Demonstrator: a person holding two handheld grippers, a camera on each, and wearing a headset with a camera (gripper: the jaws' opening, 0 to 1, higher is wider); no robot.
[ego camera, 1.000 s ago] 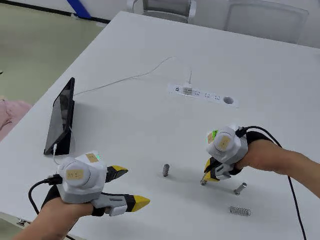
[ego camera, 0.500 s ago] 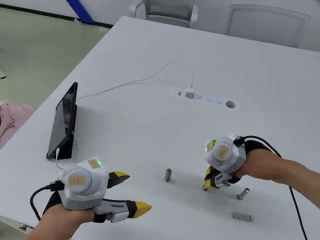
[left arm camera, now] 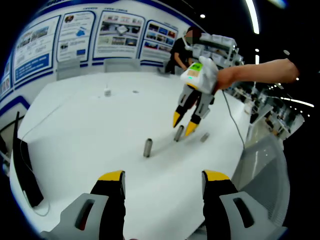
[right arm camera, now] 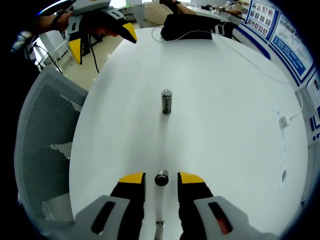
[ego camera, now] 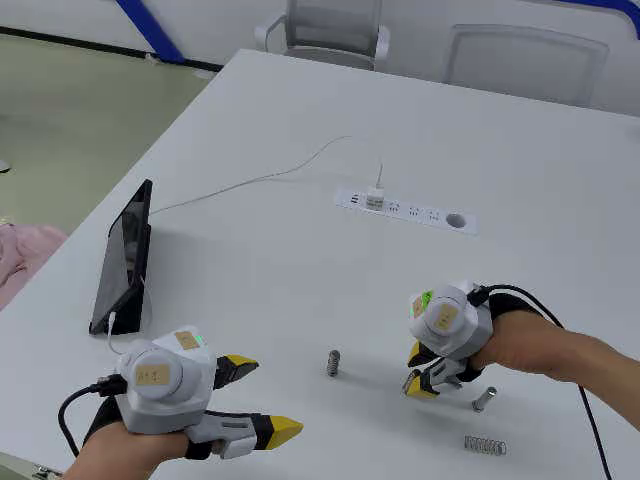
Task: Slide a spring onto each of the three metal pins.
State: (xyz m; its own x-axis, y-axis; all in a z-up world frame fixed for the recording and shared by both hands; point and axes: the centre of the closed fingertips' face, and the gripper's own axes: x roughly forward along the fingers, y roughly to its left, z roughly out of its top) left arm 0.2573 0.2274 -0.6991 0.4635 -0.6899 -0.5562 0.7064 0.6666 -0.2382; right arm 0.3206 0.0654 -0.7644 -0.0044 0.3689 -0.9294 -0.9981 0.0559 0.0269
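Observation:
My right gripper (ego camera: 415, 378) points down at the table, its jaws a little apart on either side of an upright metal pin (right arm camera: 161, 178). No contact with the pads is visible. From the left gripper view that pin (left arm camera: 178, 133) stands between the right gripper's yellow fingertips (left arm camera: 176, 119). A second pin carrying a spring (ego camera: 333, 363) stands left of it, mid-table (right arm camera: 166, 101). A third bare pin (ego camera: 484, 399) lies to the right, with a loose spring (ego camera: 484, 445) nearer the front edge. My left gripper (ego camera: 262, 397) hovers open and empty at the near left.
A tablet (ego camera: 125, 245) leans on its stand at the left edge with a cable running from it. A white power strip (ego camera: 405, 210) and its cord lie at mid-table. Two chairs (ego camera: 330, 25) stand at the far side. The front table edge is close below both grippers.
The head camera has shifted. The pin end that showed beside my right gripper's tips a second ago is now covered by them in the head view. The left gripper holds its place.

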